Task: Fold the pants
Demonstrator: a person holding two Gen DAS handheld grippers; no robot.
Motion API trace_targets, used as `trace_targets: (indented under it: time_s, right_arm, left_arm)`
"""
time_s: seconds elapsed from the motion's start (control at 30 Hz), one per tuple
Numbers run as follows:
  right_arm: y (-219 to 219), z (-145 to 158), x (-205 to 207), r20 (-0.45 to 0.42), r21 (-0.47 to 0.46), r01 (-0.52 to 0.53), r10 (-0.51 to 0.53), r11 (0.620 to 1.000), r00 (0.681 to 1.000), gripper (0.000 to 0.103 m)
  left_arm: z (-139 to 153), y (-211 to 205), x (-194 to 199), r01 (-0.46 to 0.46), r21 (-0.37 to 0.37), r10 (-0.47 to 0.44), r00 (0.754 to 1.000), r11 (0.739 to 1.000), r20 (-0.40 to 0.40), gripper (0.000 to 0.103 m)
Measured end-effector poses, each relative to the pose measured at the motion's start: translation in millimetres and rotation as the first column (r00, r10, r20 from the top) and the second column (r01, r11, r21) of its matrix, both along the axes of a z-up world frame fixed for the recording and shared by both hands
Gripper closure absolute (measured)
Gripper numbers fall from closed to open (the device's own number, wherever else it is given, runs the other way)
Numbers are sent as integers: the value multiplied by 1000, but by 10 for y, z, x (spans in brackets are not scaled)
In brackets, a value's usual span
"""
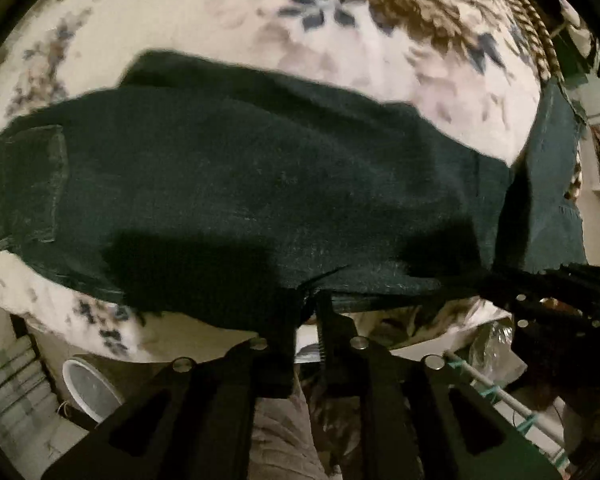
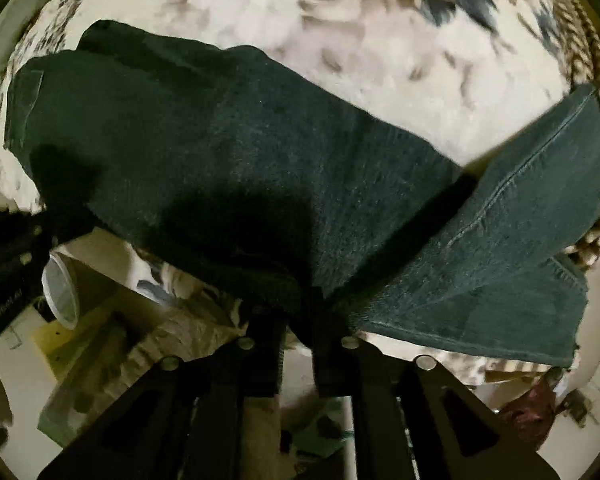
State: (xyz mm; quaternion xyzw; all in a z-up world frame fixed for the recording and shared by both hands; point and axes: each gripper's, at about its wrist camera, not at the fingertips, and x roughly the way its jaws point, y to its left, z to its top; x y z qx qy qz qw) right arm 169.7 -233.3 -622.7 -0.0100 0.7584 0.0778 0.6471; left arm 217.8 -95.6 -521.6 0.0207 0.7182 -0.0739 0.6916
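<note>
From the left wrist view, the dark pants (image 1: 240, 184) are lying across a floral blanket (image 1: 228, 12), folded lengthwise, with a back pocket (image 1: 32, 184) showing toward the blanket's left edge. The left gripper (image 1: 306, 320) is hanging over the blanket's near edge, its jaws standing narrow with the pants' near edge pinched between them. The right gripper (image 1: 556, 304) is showing at the far right, by the leg ends.

From the right wrist view, the pants (image 2: 228, 152) are stretching from the blanket's (image 2: 380, 64) left side to its near edge, where a leg end (image 2: 500, 256) is fanning out to the right. The right gripper (image 2: 300, 320) is holding that cloth in narrow jaws. The left gripper (image 2: 8, 256) is sitting at the left edge.
</note>
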Motion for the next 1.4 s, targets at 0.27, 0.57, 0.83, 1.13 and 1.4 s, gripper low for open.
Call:
trace_targets:
  time_s: [0.27, 0.57, 0.83, 1.13, 1.4]
  right_arm:
    - [-977, 581, -84, 63, 110, 322, -330, 940, 942, 10]
    - [-2320, 499, 762, 197, -30, 638, -621, 769, 758, 10]
    - [-2532, -2, 1358, 221, -101, 681, -651, 726, 726, 10]
    - [-2802, 295, 627, 288, -80, 744, -699, 664, 655, 93]
    - [-3457, 224, -1150, 113, 49, 907, -904, 419, 411, 77]
  left_arm:
    - [494, -288, 45, -64, 50, 56, 988, 997, 144, 28]
    - [152, -930, 661, 9, 127, -35, 978, 992, 205, 20]
    - [-131, -1242, 921, 58, 183, -97, 973, 981, 209, 20]
    - [-71, -1317, 785, 84, 144, -106, 982, 986, 157, 20]
    - [-218, -1557, 379, 153, 112, -163, 983, 982, 81, 20]
